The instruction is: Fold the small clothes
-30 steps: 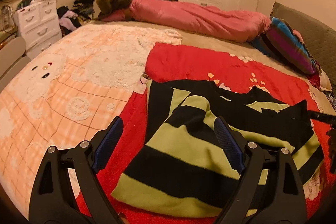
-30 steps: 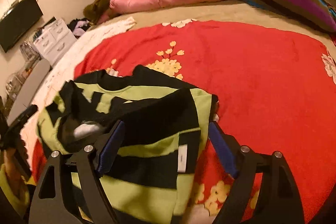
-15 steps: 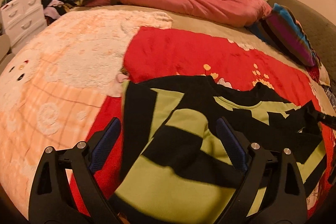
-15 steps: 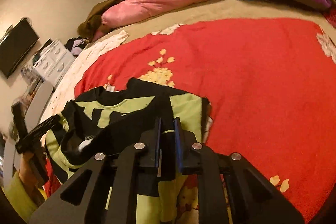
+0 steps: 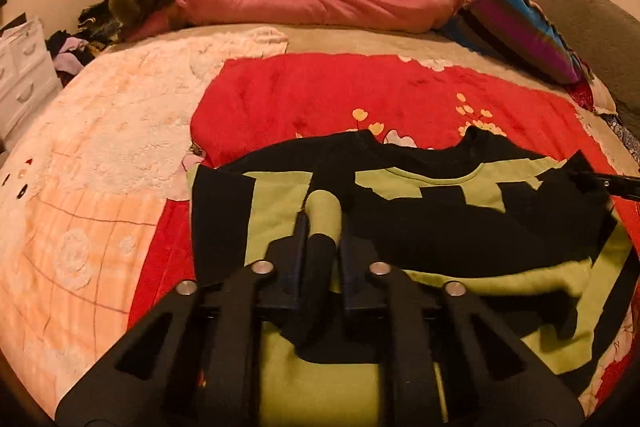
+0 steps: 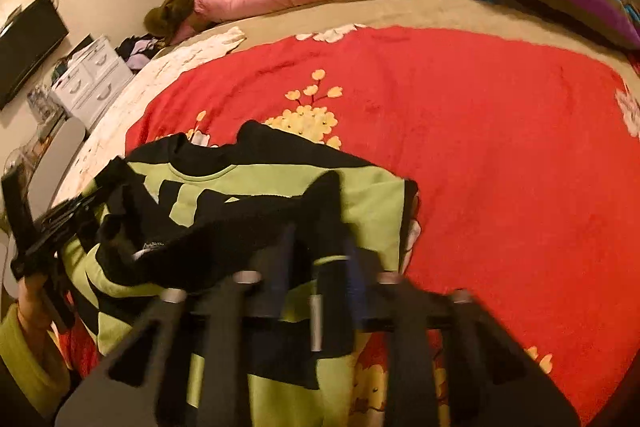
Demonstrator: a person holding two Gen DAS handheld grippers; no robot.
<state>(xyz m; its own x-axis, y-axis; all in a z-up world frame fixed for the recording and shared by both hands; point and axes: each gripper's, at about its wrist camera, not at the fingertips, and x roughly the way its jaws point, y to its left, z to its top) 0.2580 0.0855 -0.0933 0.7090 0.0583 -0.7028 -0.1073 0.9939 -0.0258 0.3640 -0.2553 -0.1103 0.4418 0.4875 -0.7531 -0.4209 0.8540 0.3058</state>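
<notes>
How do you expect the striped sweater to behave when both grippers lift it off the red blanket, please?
Probably floppy: the striped sweater bunches into a soft fold between the left gripper jaws. It likely sags between holds, since the cloth droops beside the right gripper. It looks thick and knitted, so it probably won't slip, and may drag on the plush red blanket.

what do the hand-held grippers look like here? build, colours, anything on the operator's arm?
Both the left hand-held gripper and the right hand-held gripper are matte black plastic, with angular cut-out linkage arms, silver round pivot bolts and dark blue ribbed finger pads. No cables or markings are visible. In the right wrist view, the operator's left hand shows a yellow-green sleeve cuff.
</notes>
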